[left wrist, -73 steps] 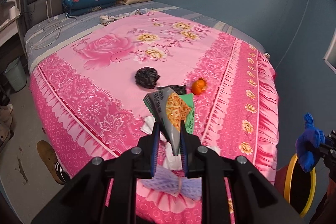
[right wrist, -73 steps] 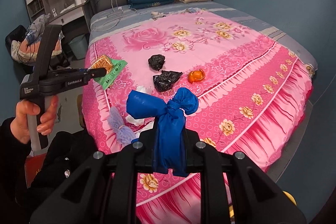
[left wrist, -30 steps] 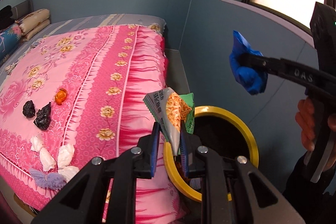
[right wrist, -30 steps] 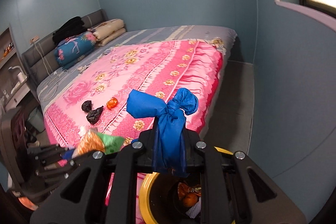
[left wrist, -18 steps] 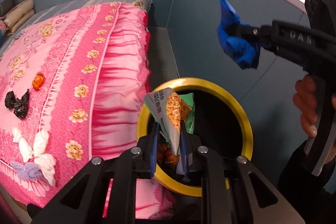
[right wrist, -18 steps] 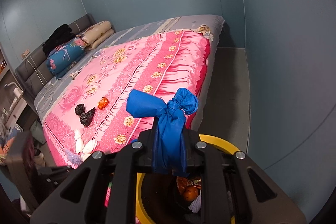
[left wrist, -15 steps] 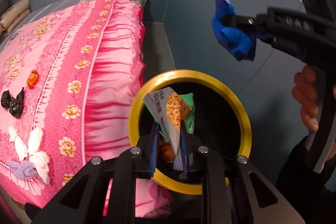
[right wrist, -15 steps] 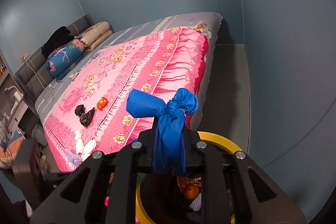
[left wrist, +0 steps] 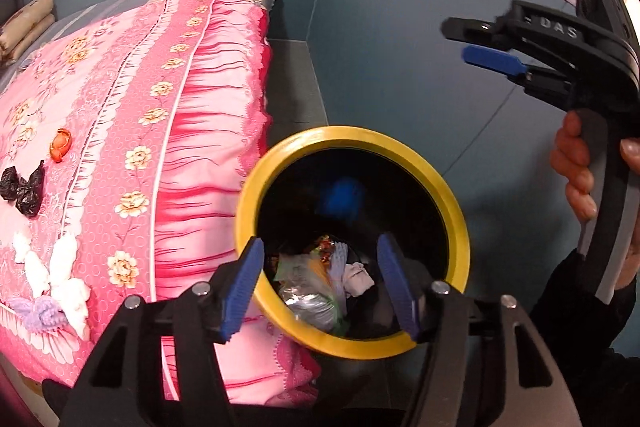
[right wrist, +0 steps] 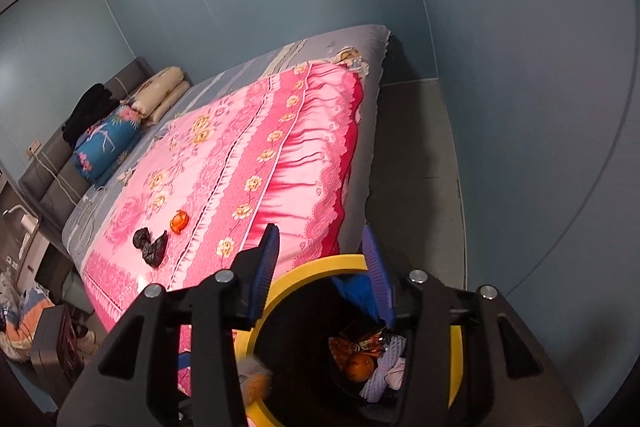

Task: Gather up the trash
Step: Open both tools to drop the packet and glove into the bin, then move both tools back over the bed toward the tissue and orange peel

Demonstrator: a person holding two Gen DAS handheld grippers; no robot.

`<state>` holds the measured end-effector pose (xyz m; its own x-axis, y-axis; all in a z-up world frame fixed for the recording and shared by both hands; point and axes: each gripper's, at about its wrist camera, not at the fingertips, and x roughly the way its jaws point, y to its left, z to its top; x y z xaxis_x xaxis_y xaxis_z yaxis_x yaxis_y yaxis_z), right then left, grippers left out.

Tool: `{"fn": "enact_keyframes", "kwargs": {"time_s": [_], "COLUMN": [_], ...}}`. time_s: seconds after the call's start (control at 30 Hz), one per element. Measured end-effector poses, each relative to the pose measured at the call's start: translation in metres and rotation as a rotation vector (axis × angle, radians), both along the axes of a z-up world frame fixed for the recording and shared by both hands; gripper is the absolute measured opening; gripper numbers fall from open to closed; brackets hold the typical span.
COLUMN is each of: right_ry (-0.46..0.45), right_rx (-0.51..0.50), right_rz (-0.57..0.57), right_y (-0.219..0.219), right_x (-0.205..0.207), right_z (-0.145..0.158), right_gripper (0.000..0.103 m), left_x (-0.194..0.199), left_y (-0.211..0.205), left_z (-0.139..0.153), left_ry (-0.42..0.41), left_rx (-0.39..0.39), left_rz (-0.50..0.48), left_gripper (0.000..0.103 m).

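Over the yellow-rimmed bin, beside the bed, both loads have just been let go. Left gripper: jaws are opening, nothing betw. them now; the snack wrapper held a sec ago is seen lying in the bin w/ other trash. Right gripper: jaws also opening, and the blue bag is seen dropping past its fingers, blurred inside the rim. So that round of trash is judged done. Left on the bedspread are two black bags, an orange peel, white tissues and a purple scrap; these are prob. next. Nothing is seen blocking the bin mouth, though the bed's frilled edge hangs touching or just beside the rim.
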<state>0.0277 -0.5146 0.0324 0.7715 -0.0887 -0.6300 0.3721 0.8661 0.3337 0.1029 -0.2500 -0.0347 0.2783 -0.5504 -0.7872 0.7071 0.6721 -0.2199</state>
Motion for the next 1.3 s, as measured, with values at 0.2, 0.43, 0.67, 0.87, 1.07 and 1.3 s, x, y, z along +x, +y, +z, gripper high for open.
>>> {"fn": "enact_keyframes", "kwargs": {"time_s": [0.2, 0.43, 0.67, 0.87, 1.07, 1.3], "right_ry": [-0.015, -0.008, -0.017, -0.008, 0.025, 0.077], "right_rx": [-0.015, -0.065, -0.095, -0.082, -0.103, -0.114], "right_rz": [0.036, 0.115, 0.244, 0.373, 0.486, 0.592], "right_y": [0.006, 0.035, 0.075, 0.116, 0.169, 0.227], "right_x": [0.002, 0.025, 0.066, 0.114, 0.169, 0.237], "right_z": [0.007, 0.018, 0.031, 0.036, 0.031, 0.008], "right_gripper": [0.048, 0.049, 0.054, 0.057, 0.058, 0.058], "left_x": [0.008, 0.026, 0.055, 0.079, 0.112, 0.15], "left_y": [0.015, 0.045, 0.1, 0.155, 0.212, 0.27], "left_z": [0.008, 0.018, 0.027, 0.026, 0.013, -0.018], "left_ry": [-0.012, -0.046, -0.078, -0.114, -0.079, -0.016], "left_rx": [-0.02, -0.027, -0.035, 0.003, 0.033, 0.084], "left_rz": [0.037, 0.112, 0.244, 0.375, 0.516, 0.646], "left_gripper": [0.06, 0.065, 0.073, 0.077, 0.077, 0.077]}}
